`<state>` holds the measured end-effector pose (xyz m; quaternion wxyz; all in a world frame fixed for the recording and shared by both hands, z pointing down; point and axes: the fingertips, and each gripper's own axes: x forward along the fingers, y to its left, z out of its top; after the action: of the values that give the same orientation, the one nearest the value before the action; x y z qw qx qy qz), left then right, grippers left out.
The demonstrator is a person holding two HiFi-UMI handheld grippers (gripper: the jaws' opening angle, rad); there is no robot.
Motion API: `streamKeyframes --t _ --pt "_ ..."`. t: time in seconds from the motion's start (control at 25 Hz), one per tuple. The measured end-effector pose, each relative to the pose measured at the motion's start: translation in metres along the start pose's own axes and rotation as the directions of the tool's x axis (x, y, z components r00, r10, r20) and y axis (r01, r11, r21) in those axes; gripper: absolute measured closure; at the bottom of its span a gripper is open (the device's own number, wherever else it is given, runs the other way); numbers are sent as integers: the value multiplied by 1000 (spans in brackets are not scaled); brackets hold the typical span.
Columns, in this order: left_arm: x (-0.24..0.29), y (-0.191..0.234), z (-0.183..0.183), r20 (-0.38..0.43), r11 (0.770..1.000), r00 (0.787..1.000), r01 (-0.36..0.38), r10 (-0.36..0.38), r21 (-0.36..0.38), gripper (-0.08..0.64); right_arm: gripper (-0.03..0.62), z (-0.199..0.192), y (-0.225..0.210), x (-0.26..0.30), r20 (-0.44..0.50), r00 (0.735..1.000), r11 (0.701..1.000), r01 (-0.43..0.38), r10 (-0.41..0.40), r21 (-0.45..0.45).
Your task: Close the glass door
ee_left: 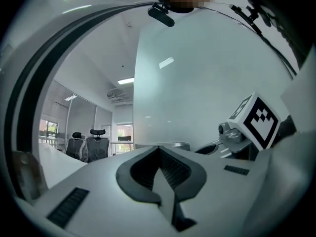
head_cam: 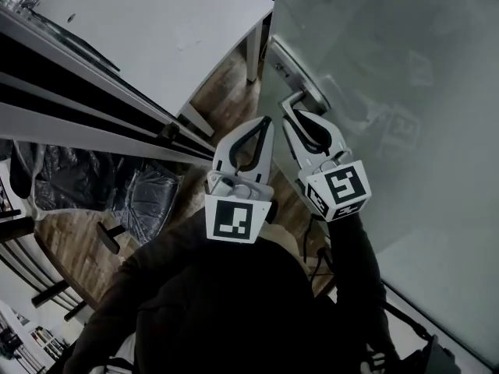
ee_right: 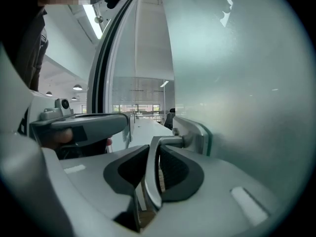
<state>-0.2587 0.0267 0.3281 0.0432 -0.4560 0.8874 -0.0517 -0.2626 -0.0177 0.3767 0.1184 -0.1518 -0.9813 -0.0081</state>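
The right gripper (ee_right: 152,152) pinched the lever handle (ee_right: 173,141) near the free edge of the glass door (ee_right: 237,83), likely for purchase to swing the panel shut. The left gripper (ee_left: 159,149) hovered just beside it, fingers pressed together on nothing, seemingly unneeded.

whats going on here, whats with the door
A person holds tongs in each hand at a frosted glass door. The right tongs are clamped on the door handle, with its lever between the jaws. The left tongs are shut and empty, beside the right. The door does not look closed yet.
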Motion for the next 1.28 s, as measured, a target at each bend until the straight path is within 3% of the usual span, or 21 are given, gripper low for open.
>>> streamKeyframes --t 0.28,0.72,1.28 --pt "-42 4 18 -10 999 999 -50 49 -14 564 525 16 55 -11 3 996 996 -84 84 -11" --pt "-139 13 14 -37 975 974 -222 222 -4 563 525 5 143 -29 20 979 979 -202 203 -33" --pt "-189 29 30 -33 976 976 -215 216 39 563 526 2 204 -47 9 967 967 -253 254 -40"
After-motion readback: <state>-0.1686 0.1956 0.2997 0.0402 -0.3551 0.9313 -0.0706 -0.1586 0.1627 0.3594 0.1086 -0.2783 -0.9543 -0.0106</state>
